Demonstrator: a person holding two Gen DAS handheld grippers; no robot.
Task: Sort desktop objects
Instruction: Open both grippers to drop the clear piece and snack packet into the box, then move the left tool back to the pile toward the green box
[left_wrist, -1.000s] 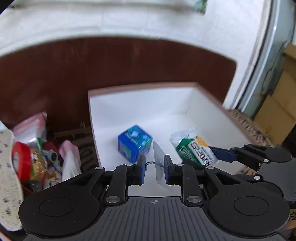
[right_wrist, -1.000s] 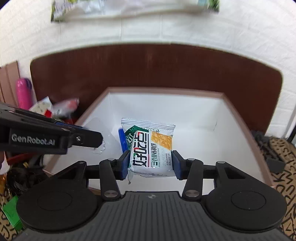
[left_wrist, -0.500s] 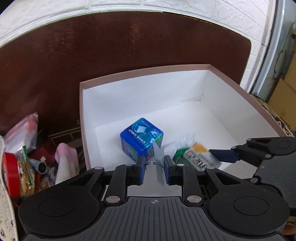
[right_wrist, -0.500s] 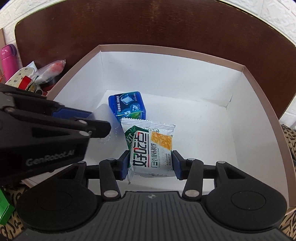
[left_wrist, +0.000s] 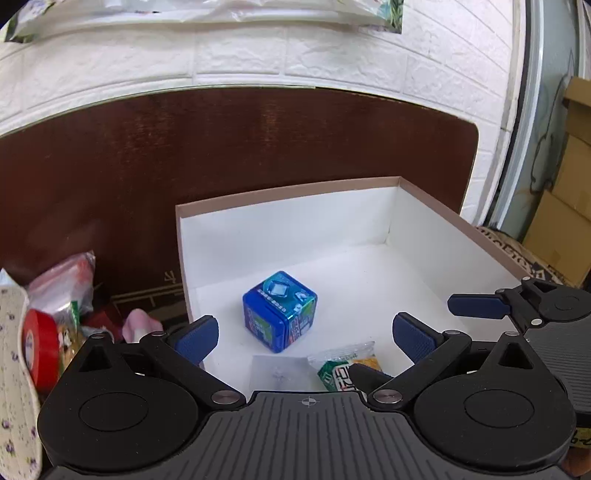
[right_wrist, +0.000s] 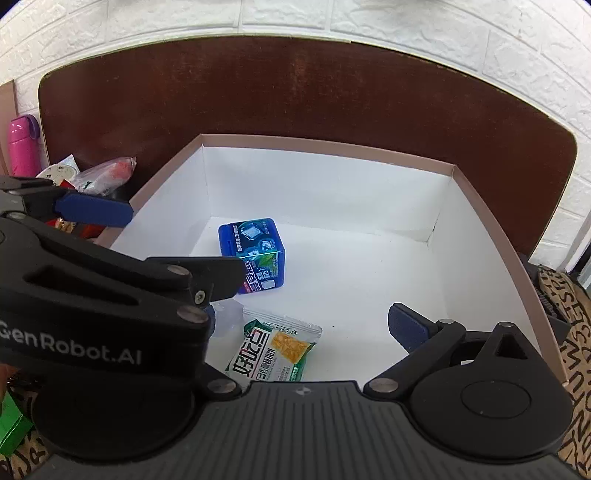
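Both sets of tongs hang over the near edge of a white-lined box (left_wrist: 436, 236) with a tan rim, and both stand spread wide with nothing between the pads. The left tongs (left_wrist: 304, 334) fill the bottom of the left wrist view; the right tongs (right_wrist: 303, 325) fill the bottom of the right wrist view, where the left tool's black arm crosses in from 9 o'clock and covers the right tool's own left finger.

Three things lie on the box floor. A blue cube-shaped box (right_wrist: 253, 254) sits toward the left wall, at about 11 o'clock from the right tongs. Just below it, at 6 o'clock from the cube, a small clear flat packet (left_wrist: 280, 373) lies flat, and just beside that on its 3 o'clock side lies a green-and-white snack packet (right_wrist: 275, 350) with an orange picture, face up and slightly tilted. None of the three touches either tool.

Outside the box, at 9 o'clock in the left wrist view, a heap of clutter includes a red tape roll (left_wrist: 40, 349) and a clear bag (left_wrist: 62, 284). A pink bottle (right_wrist: 20, 146) stands at 10 o'clock in the right wrist view, against the brown back panel (right_wrist: 295, 92).
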